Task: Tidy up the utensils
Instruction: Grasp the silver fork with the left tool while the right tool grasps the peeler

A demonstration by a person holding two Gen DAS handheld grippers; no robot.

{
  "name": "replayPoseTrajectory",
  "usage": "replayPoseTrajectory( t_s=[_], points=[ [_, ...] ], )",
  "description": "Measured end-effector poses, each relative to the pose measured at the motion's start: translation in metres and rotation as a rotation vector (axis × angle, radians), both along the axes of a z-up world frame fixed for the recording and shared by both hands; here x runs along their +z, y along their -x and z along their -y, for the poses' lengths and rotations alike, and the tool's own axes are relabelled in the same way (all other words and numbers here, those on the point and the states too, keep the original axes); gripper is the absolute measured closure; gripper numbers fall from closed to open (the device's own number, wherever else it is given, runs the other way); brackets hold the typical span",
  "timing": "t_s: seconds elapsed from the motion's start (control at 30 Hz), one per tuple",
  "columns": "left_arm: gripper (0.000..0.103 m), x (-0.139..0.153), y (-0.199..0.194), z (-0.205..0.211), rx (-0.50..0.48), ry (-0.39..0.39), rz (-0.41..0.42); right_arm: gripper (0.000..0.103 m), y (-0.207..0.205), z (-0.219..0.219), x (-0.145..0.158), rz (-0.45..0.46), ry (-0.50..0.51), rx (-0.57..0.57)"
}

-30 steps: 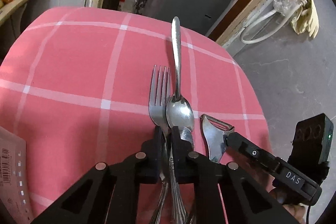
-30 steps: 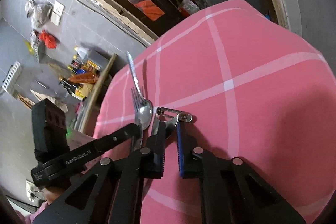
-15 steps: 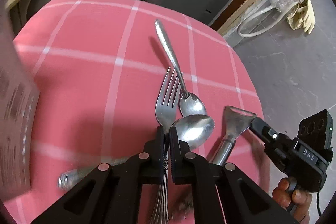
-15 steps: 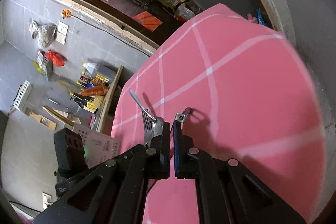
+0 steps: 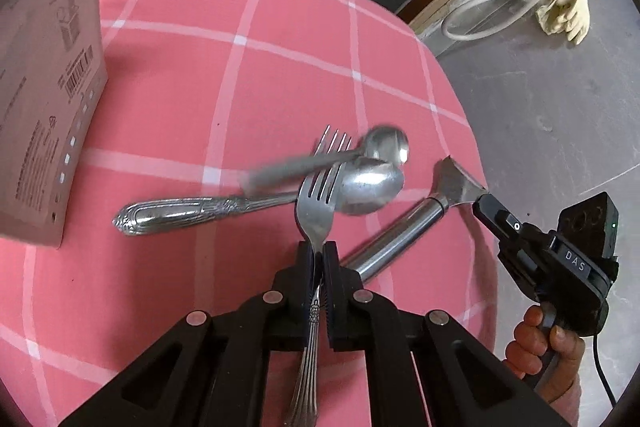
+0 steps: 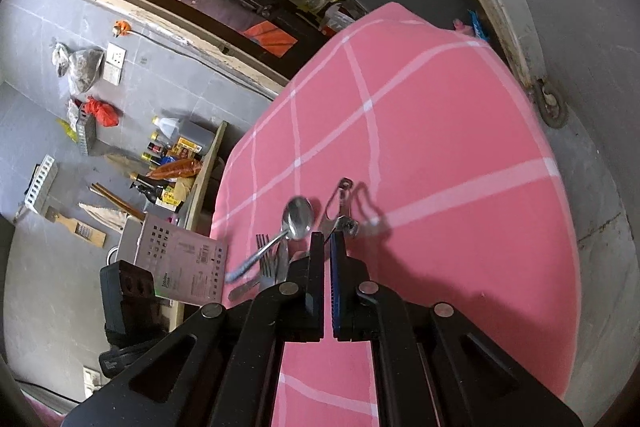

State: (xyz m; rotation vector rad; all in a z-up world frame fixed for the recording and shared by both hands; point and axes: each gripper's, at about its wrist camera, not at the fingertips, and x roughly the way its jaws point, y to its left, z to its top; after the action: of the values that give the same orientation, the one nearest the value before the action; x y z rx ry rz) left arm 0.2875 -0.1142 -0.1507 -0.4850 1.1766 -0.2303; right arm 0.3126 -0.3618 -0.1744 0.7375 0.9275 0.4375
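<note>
The left gripper (image 5: 319, 254) is clamped on the thin neck of a steel fork (image 5: 318, 203), tines pointing away. The right gripper (image 6: 326, 247) is closed on the peeler (image 6: 340, 211) with a round metal handle. Just beyond the fork, a spoon with an ornate embossed handle (image 5: 256, 201) lies on the pink checked cloth (image 5: 280, 67); a second, smooth spoon (image 5: 384, 147) is seen blurred over it. A perforated cardboard box (image 5: 48, 75) stands farther to the left.

My matt black plastic left gripper (image 5: 319, 253) pinches a shiny embossed metal fork (image 5: 317, 211). Beside it lie a glossy metal spoon (image 5: 368, 187), a brushed steel peeler (image 5: 400, 231), pink checked tablecloth (image 5: 240, 87) and matt cardboard box (image 5: 44, 75).
</note>
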Motion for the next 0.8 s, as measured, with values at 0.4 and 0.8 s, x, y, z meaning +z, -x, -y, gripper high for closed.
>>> replayPoseTrajectory(
  t_s=[0.4,0.8],
  points=[
    [0.093,0.001,-0.006,0.005,-0.066,-0.032,-0.056,0.099,-0.003,-0.003,-0.023,-0.084,-0.102,-0.027],
    [0.093,0.001,-0.006,0.008,-0.074,-0.017,-0.073,0.081,-0.016,-0.015,-0.018,-0.076,-0.092,-0.057]
  ],
)
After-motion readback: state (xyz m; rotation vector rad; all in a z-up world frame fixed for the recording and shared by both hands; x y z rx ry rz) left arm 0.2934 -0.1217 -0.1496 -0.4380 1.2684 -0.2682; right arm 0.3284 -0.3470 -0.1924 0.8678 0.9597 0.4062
